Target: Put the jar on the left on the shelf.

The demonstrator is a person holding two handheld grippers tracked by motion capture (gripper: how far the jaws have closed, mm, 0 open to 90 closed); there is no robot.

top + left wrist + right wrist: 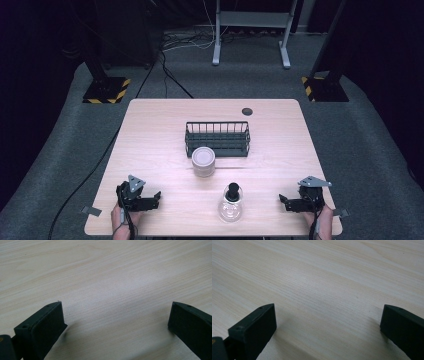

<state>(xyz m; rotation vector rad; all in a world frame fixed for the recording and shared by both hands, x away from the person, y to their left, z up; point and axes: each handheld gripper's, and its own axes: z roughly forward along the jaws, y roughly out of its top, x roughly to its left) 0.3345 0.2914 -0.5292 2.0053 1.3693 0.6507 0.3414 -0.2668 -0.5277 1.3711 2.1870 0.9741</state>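
Glass flask between grippers, untouched

table: pale wood-grain top, smooth, matt with a soft sheen
rack: dark wire, looks like metal, matt
flask: clear glass, glossy, with a black stopper
white tub: looks like plastic, smooth
left claw: black, matt, finely textured pads
right claw: the same black matt finish
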